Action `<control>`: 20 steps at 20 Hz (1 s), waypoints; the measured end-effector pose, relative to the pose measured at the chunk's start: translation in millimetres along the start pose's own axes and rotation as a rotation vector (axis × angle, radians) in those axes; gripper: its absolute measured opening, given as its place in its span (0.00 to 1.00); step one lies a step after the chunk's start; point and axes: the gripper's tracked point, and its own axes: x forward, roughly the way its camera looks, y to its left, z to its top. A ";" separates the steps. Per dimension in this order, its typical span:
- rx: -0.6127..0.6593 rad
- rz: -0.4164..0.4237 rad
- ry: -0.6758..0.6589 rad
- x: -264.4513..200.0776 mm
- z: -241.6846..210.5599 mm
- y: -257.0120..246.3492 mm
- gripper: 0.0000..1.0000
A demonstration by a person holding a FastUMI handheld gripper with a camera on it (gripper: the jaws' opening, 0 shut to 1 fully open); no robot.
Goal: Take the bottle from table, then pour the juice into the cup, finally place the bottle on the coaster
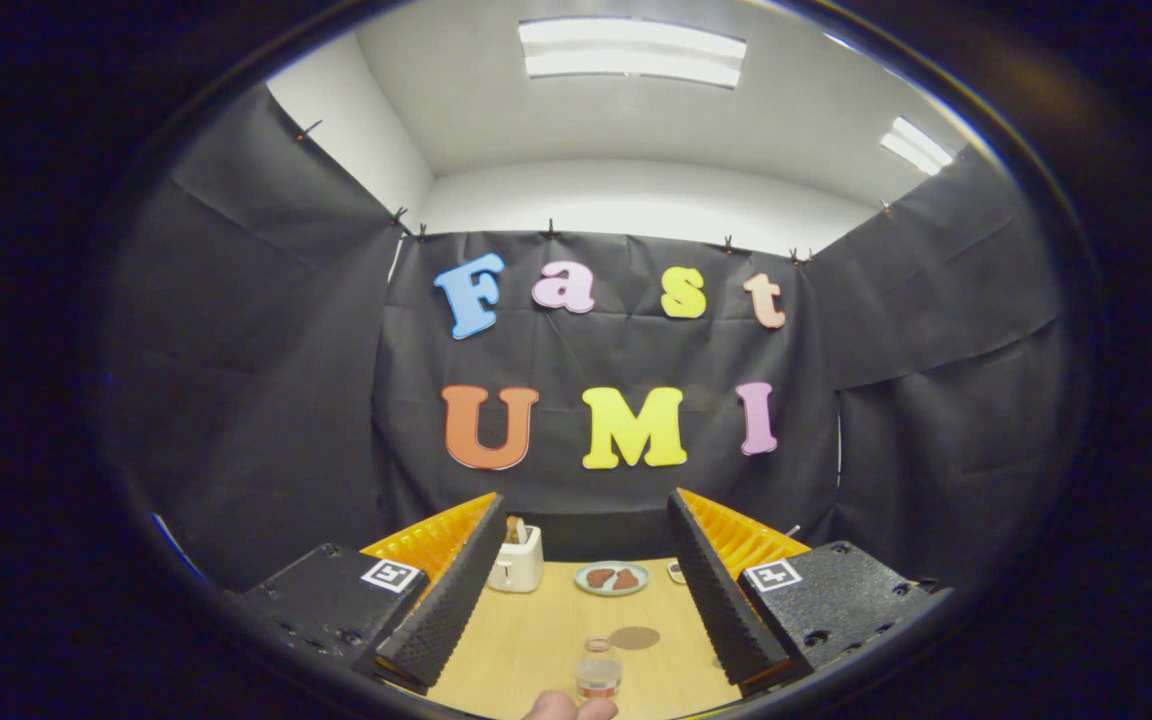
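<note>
A small clear bottle point(598, 676) with orange juice low in it stands on the wooden table point(526, 640), near its front edge, between my fingers. A person's hand point(568, 708) touches its base. Just beyond it to the right lies a flat brown round coaster point(635, 637). Further back, a small white cup point(676, 572) peeks out from behind my right finger. My gripper point(584, 508) is held above the table, open wide, with nothing between its fingers.
A white toaster point(517, 560) stands at the back left of the table. A pale plate point(612, 578) with brown food pieces sits at the back middle. Black cloth walls close the booth behind and to both sides.
</note>
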 end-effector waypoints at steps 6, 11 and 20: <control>-0.011 -0.012 0.018 5.5 -0.9 -7.4 1.00; -0.006 -0.010 -0.009 7.5 8.9 -14.0 1.00; 0.019 -0.015 0.003 2.7 2.7 -17.6 1.00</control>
